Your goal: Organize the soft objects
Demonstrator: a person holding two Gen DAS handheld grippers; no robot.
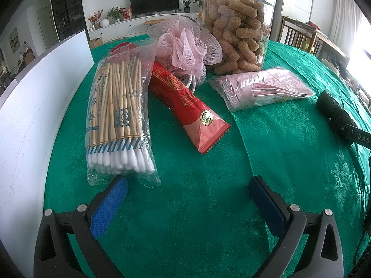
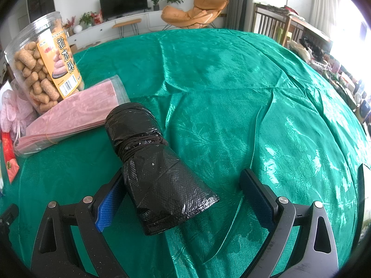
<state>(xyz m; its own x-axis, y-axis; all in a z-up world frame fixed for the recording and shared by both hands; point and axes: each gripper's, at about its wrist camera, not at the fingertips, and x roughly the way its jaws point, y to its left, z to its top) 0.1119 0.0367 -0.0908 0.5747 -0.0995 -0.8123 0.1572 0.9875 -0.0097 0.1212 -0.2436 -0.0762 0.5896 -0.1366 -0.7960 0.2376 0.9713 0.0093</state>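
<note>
Green tablecloth (image 1: pixel 208 208) holds one swab pack (image 1: pixel 118 120), one loofah (image 1: pixel 185 48), one jar (image 1: pixel 238 25).

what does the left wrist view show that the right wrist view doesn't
Only the left wrist view shows the bag of cotton swabs, the white board and the open left gripper. Only the right wrist view shows the jar's orange label, the orange lounge chair and the open right gripper. Both show the snack jar, pink packet stack, pink mesh sponge, red packet, black bag roll and green tablecloth.
</note>
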